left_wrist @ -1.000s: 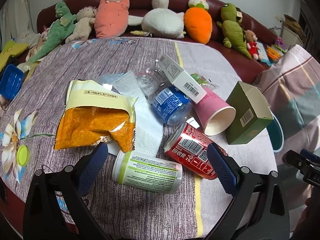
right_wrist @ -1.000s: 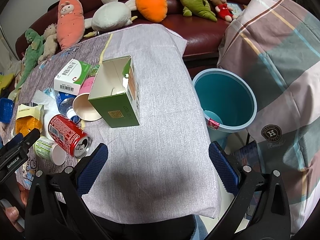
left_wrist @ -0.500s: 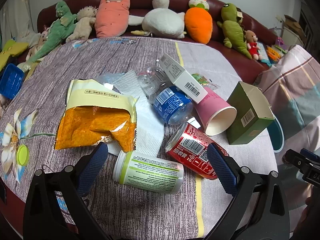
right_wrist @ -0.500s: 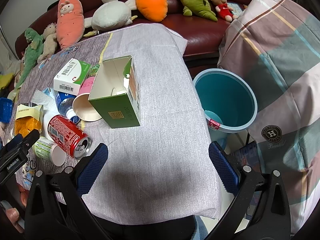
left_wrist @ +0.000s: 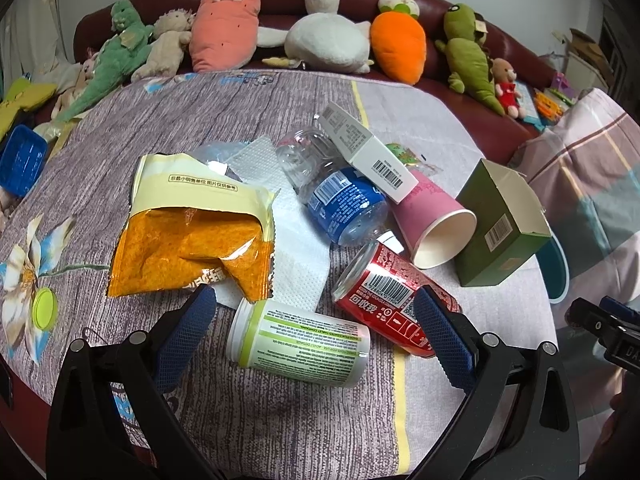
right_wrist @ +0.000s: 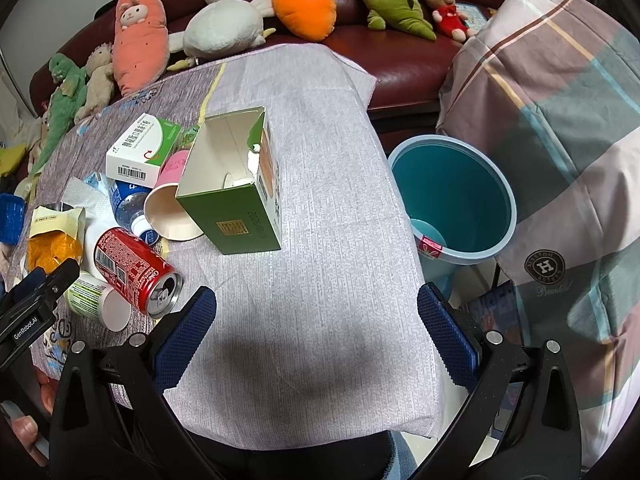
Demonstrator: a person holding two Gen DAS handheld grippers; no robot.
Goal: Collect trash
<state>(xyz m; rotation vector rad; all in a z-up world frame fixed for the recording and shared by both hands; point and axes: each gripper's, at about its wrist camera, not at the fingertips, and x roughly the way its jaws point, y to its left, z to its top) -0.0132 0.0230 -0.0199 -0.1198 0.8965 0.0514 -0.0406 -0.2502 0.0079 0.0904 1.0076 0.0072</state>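
Partly hidden: clear plastic bottle (left_wrist: pixel 340 196) with blue label, its upper end under the white medicine box (left_wrist: pixel 368 152) lying across it; white paper towel (left_wrist: pixel 296 252) mostly covered by the orange snack bag (left_wrist: pixel 188 240). Cut off by the surface (right_wrist: pixel 320 280) edge in the left wrist view: teal trash bin (right_wrist: pixel 452 196), only a sliver showing; seen whole in the right wrist view, standing on the floor just beside the surface, open mouth up, with something pale inside that cannot be made out. Small print on the labels too fine to read.

Left hand-held gripper (left_wrist: pixel 316 340) spread wide, released, grasping nothing; white bottle with green label (left_wrist: pixel 296 344) lying on its side between the blue pads, touching neither as far as can be told. Red soda can (left_wrist: pixel 384 308) on its side just beside that bottle, partly behind the right-hand pad. Pink paper cup (left_wrist: pixel 432 220) tipped over, mouth toward the camera, against the open green carton (left_wrist: pixel 504 224).

Right hand-held gripper (right_wrist: pixel 316 336) likewise wide open and empty, hovering over a bare stretch of grey cloth near the surface's front edge, bin off to its right, green carton ahead and to the left.

Row of plush toys (left_wrist: pixel 320 36) along the dark red sofa behind.
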